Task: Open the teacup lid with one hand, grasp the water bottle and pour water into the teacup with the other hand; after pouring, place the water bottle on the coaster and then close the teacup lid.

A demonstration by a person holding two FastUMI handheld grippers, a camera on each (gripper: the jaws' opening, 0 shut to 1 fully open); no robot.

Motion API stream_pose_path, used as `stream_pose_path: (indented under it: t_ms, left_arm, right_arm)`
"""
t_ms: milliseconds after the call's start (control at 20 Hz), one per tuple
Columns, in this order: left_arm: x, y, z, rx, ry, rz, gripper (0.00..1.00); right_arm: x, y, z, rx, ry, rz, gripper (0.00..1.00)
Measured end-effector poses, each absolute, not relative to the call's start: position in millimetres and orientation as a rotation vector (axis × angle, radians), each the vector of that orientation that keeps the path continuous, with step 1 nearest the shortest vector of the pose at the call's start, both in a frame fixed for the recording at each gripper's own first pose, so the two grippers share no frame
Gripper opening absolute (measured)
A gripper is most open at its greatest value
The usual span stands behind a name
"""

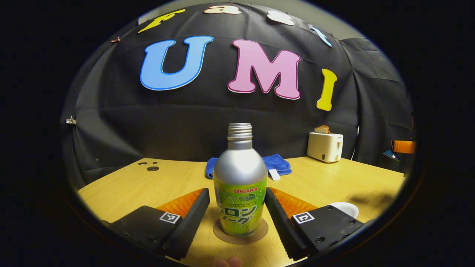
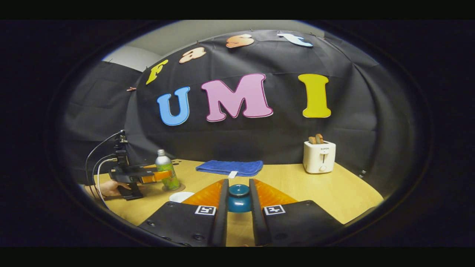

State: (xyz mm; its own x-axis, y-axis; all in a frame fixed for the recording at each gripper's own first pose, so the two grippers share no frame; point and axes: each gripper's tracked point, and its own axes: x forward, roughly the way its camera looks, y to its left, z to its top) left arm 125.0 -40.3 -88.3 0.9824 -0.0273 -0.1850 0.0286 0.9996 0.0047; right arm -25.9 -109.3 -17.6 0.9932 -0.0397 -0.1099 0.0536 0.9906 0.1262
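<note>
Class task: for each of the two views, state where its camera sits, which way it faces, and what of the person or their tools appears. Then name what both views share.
Left gripper view: rides the left hand-held gripper, facing the bottle on its coaster; own fingers flank it.
Right gripper view: rides the right hand-held gripper, facing the blue teacup between its fingers; a hand holds the other gripper.
Shared: bottle, blue towel, toaster, table.

black grippers, orange fingers, square markers

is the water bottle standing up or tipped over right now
Upright. The water bottle stands on the coaster, its uncapped neck pointing straight up, between the left gripper's open jaws.
</note>
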Motion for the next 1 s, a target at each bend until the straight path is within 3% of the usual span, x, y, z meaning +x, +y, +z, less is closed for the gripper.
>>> stream_pose_path:
  t_ms: [50, 200, 250, 300, 400, 450, 500, 700, 750, 1000]
  left_arm:
    - [117, -40, -91, 0.02, 0.197, -0.027, 0.94]
    - [92, -43, -91, 0.046, 0.191, -0.038, 0.94]
    - [84, -44, -87, 0.05, 0.176, -0.043, 0.94]
    - [75, -46, -84, 0.053, 0.168, -0.044, 0.94]
    - [60, -44, -84, 0.063, 0.157, -0.036, 0.94]
    - [53, -41, -81, 0.066, 0.143, -0.025, 0.94]
    - [48, -38, -77, 0.065, 0.124, -0.011, 0.94]
    - [35, -20, -60, 0.044, 0.053, 0.049, 0.94]
    - [34, -18, -62, 0.042, 0.05, 0.054, 0.94]
    - [31, -9, -74, 0.041, 0.085, 0.056, 0.95]
  right_arm:
    - [-23, -101, -20, 0.146, 0.111, -0.026, 0.36]
    - [-10, -67, -27, 0.176, 0.118, 0.051, 0.27]
    - [-5, -53, -30, 0.192, 0.116, 0.081, 0.36]
    - [2, -39, -33, 0.205, 0.114, 0.105, 0.27]
    - [18, -16, -47, 0.228, 0.143, 0.133, 0.32]
    - [26, -5, -53, 0.232, 0.159, 0.143, 0.27]
    - [34, 3, -58, 0.227, 0.177, 0.146, 0.36]
    - [55, 26, -90, 0.166, 0.261, 0.137, 0.27]
    - [58, 29, -97, 0.158, 0.281, 0.132, 0.32]
    - [66, 29, -117, 0.101, 0.323, 0.078, 0.32]
